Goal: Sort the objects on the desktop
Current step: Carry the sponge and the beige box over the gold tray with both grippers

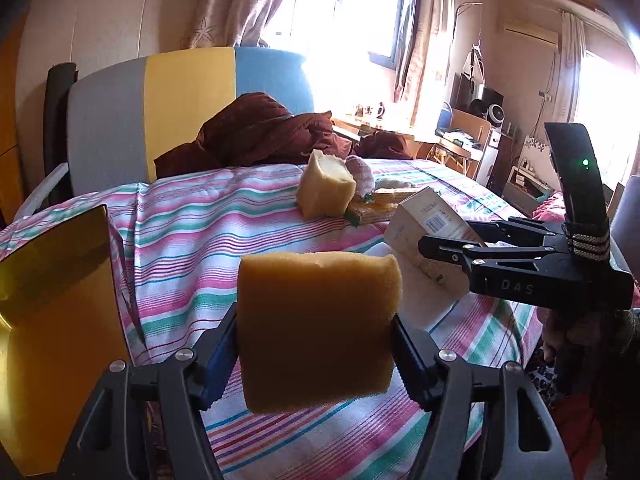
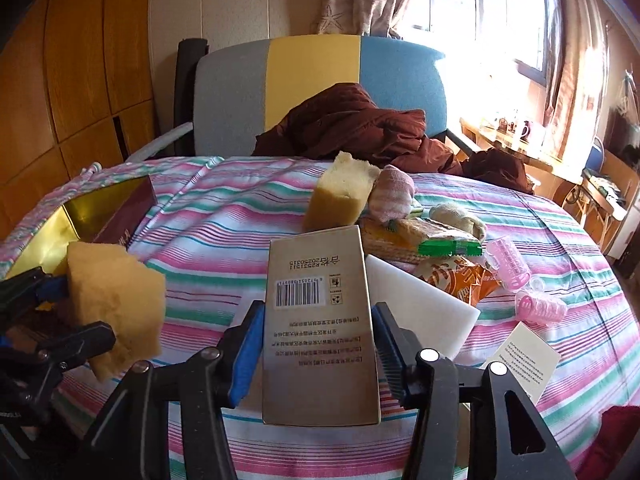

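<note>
Our left gripper (image 1: pixel 316 344) has its fingers clenched on a yellow sponge (image 1: pixel 318 330), lifted above the striped bedspread (image 1: pixel 192 240). Our right gripper (image 2: pixel 318 344) grips a tan box (image 2: pixel 320 320) by its long sides, barcode facing up. Ahead of the right fingers lie a second sponge (image 2: pixel 340 194), a pink sock (image 2: pixel 390 198), snack packets (image 2: pixel 420 236) and pink hair rollers (image 2: pixel 508 264); a gold-lined box (image 2: pixel 52 228) sits to their left.
</note>
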`<action>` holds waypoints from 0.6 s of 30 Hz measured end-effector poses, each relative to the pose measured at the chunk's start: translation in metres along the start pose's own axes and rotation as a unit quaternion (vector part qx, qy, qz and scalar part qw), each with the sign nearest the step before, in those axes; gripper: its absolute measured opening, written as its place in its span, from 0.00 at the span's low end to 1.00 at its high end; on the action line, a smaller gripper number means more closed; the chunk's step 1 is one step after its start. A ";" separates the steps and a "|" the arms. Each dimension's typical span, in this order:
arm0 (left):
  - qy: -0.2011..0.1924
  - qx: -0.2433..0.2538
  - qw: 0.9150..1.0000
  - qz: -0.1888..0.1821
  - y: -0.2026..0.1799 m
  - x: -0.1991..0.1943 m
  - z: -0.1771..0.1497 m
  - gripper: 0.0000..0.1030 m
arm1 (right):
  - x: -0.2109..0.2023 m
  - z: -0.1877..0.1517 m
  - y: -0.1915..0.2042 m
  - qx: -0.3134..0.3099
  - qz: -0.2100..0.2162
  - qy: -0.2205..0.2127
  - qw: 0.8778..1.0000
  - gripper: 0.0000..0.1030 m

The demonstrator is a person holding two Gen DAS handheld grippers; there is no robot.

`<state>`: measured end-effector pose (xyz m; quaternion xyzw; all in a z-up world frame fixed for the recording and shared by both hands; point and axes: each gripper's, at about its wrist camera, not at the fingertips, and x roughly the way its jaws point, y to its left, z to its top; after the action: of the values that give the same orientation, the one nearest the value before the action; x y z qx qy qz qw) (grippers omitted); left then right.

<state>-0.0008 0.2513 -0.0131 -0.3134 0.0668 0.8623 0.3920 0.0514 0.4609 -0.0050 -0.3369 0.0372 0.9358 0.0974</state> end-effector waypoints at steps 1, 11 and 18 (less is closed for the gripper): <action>-0.005 -0.005 1.000 0.003 0.004 -0.006 0.001 0.68 | -0.003 0.004 0.002 0.008 0.010 -0.005 1.000 0.52; -0.050 -0.053 0.997 0.035 0.051 -0.064 0.008 0.68 | -0.004 0.049 0.074 -0.018 0.069 -0.032 0.997 0.52; -0.081 -0.088 0.989 0.086 0.104 -0.106 0.007 0.68 | 0.008 0.084 0.127 -0.031 0.120 -0.037 0.992 0.52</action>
<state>-0.0267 0.1153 0.0413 -0.2683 -0.0145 0.9179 0.2919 -0.0338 0.3494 0.0552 -0.2978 0.0445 0.9533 -0.0248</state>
